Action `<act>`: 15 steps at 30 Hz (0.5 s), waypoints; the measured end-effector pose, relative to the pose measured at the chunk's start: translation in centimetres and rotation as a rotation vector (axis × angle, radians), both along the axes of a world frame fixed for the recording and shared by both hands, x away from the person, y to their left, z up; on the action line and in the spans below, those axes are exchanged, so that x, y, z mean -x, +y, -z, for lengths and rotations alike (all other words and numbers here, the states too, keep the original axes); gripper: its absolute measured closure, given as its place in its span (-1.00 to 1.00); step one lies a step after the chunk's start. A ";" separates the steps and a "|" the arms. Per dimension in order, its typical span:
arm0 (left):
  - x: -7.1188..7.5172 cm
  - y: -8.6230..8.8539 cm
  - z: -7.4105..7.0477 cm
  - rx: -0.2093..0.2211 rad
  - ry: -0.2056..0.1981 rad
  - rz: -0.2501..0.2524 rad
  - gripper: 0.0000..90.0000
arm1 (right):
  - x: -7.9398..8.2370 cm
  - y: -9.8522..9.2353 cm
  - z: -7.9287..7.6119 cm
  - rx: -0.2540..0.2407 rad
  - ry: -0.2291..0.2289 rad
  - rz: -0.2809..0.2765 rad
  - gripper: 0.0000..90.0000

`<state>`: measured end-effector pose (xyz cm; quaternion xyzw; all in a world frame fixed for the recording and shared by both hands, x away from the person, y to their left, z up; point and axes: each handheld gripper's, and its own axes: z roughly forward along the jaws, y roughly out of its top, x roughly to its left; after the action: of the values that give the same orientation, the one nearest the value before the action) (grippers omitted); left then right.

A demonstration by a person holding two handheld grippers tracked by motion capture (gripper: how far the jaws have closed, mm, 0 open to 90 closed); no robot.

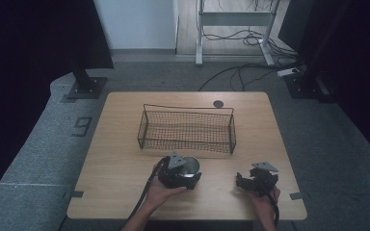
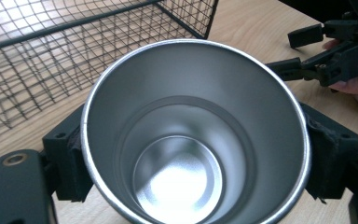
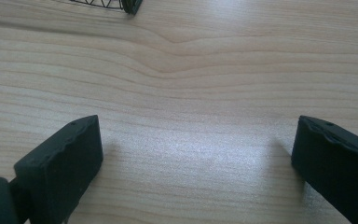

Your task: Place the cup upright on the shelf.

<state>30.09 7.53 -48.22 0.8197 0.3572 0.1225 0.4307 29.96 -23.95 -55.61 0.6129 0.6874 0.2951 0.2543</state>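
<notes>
High view: one wooden table [image 1: 120,159], rectangular, pale grain. On it stand one wire basket [image 1: 187,129] and one metal cup [image 1: 190,166]; two grippers are held over the near edge. The basket is a long black mesh box with a thin rail along its back; nothing lies in it. The cup sits just in front of the basket's near wall, left of centre, upright, clamped by the left gripper [image 1: 185,174]. The right gripper [image 1: 244,182] is well to the right of the cup, low over bare wood. One small dark round disc [image 1: 218,103] lies at the far edge of the table.

Left gripper view: the cup [image 2: 193,140] is round, of smooth brushed steel with a thin bright rim, a stepped inner wall and a shiny flat bottom. It holds nothing. The two black jaws press its sides, left and right, spread to the cup's full width. The basket [image 2: 51,51] is just beyond, its mesh of fine square cells. The right gripper [image 2: 303,49] shows at the upper right, jaws apart, a hand [image 2: 356,86] behind it.

Right gripper view: the right gripper [image 3: 196,154] has its two matte black jaws spread wide, with only bare table [image 3: 191,70] between them. One corner of the basket [image 3: 128,4] is at the top edge.
</notes>
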 end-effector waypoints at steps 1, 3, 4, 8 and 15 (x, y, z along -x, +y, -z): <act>-0.1 0.2 -0.1 0.004 0.000 -0.003 -0.67 | 0.0 0.0 0.0 0.000 0.000 0.000 -0.96; -0.2 0.6 -0.4 0.007 -0.002 -0.009 -0.67 | 0.0 0.0 0.0 0.000 0.000 0.000 -0.96; -0.2 0.8 -0.4 0.007 -0.004 -0.012 -0.67 | 0.0 0.0 0.0 0.000 0.000 0.000 -0.96; -0.4 1.4 -0.9 0.016 -0.010 -0.019 -0.67 | 0.0 0.0 0.0 0.000 0.000 0.000 -0.96; -0.8 2.2 -1.8 0.024 -0.021 -0.032 -0.67 | 0.0 0.0 0.0 0.000 0.000 0.000 -0.96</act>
<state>30.91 9.71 -46.45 0.8073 0.3672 0.1336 0.4422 29.96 -23.94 -55.61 0.6130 0.6873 0.2951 0.2544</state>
